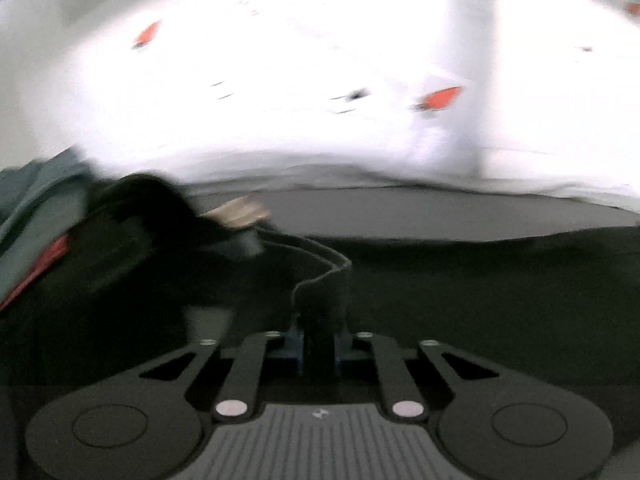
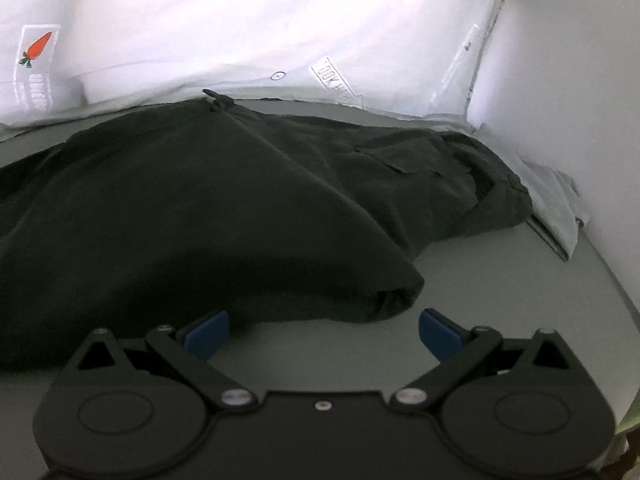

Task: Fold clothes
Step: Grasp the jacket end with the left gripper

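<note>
Dark olive garment (image 2: 208,200) sprawled across grey table (image 2: 500,280), far end near back right corner by white sheet (image 2: 240,20). Left gripper (image 1: 319,344) clamped on fabric fold. Right gripper (image 2: 323,330) jaws wide, empty, hem just ahead. Risk: thin pinch slips during lift; one-sided pull skews fold, drags cloth off edge.

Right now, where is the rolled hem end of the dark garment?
In the right wrist view, the dark garment's rolled hem end lies on the grey table, just ahead of the open right gripper, nearer its right-hand finger.
</note>
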### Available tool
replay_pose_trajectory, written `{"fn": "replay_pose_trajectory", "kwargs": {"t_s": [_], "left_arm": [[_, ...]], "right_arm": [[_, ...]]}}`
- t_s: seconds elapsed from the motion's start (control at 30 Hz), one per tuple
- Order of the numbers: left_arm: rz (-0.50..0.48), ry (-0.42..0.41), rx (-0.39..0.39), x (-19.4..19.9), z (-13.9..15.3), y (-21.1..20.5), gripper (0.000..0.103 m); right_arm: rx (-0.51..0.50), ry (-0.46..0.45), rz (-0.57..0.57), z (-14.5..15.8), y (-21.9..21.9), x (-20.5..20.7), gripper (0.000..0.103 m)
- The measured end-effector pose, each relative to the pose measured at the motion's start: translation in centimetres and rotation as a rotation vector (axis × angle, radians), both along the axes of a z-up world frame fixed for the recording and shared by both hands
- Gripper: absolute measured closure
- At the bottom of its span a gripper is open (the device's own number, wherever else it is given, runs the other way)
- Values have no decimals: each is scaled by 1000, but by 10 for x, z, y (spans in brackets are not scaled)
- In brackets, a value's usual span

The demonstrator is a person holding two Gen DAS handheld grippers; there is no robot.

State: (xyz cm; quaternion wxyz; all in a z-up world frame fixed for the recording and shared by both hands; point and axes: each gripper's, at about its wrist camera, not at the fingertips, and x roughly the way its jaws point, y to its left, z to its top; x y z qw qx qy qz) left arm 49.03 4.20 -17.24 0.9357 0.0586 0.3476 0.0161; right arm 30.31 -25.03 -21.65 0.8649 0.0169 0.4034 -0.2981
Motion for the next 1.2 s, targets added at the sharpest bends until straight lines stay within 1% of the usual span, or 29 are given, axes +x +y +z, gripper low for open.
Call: {"fn": "replay_pose_trajectory", "kwargs": {"t_s": [0.03,0.1,0.17,0.2,0.27,0.3,0.33,0.37,0.4,0.43,0.47,0.5,0.53,0.57,0.6,0.63,0.67,0.7,0.73,0.77,0.8,0.87,0.9,0.97,1.03,1.07,1.1,1.17,1.2], "left_arm": [[-35,-6,4,3,0,-8,92],[-78,-46,7,4,8,-17,92],[-58,-102,-14,1,24,-14,92],[-18,-129,-36,0,33,-3,92],[103,-156,-90,-2,43,33,92],[174,-141,-136,-3,42,56,92],[240,-108,-199,-1,34,81,91],[296,-62,-270,-1,20,105,91],[343,-7,-342,-2,-1,126,91],[378,52,-386,-4,-21,139,90],[399,106,-419,-8,-42,147,90],[417,129,-427,-13,-55,148,86],[435,137,-424,-18,-61,148,84],[442,124,-424,-23,-63,146,83],[448,112,-426,-28,-65,144,78],[449,106,-437,-30,-64,143,66],[438,102,-463,-30,-63,142,58],[423,97,-496,-29,-63,144,40],[408,92,-528,-28,-63,144,28],[403,85,-541,-26,-63,143,25],[406,81,-536,-25,-61,139,21],[410,88,-495,-23,-63,129,19],[410,84,-466,-22,-65,126,20],[415,77,-394,-20,-68,116,30],[431,87,-306,-5,-75,113,66],[442,92,-308,1,-78,115,79],[456,97,-363,2,-78,121,95],[484,108,-483,5,-78,132,95],[476,102,-477,7,-74,131,95]], "right_arm": [[1,-2,5,0,0,1,1],[-1,-7,10,1,1,2,1],[-5,-8,8,1,0,1,1],[-6,-9,5,1,-1,0,1],[-1,-11,-11,1,-4,-3,1],[4,-11,-23,1,-7,-5,1],[12,-11,-33,0,-9,-5,1],[20,-11,-42,-1,-11,-6,1],[30,-13,-48,-1,-13,-6,1],[38,-14,-49,-2,-14,-6,1],[40,-15,-46,-2,-14,-5,1],[38,-18,-40,-1,-14,-5,1],[33,-20,-30,0,-12,-4,1],[27,-23,-21,1,-11,-4,1],[22,-25,-11,3,-10,-4,1],[23,-25,-8,3,-9,-3,1],[23,-25,-5,3,-9,-2,1],[23,-25,-1,4,-8,-2,1],[24,-24,-1,3,-8,-1,1],[27,-22,-1,2,-9,-1,1],[30,-21,-2,1,-9,-1,1],[39,-19,-7,0,-9,-2,1],[41,-18,-8,1,-9,-2,1],[41,-23,-12,1,-10,-3,1],[49,-29,-21,0,-11,-4,1],[57,-32,-26,-1,-12,-4,1],[66,-34,-32,-2,-14,-5,1],[87,-42,-43,-4,-16,-6,1],[96,-48,-48,-4,-17,-7,1]]}}
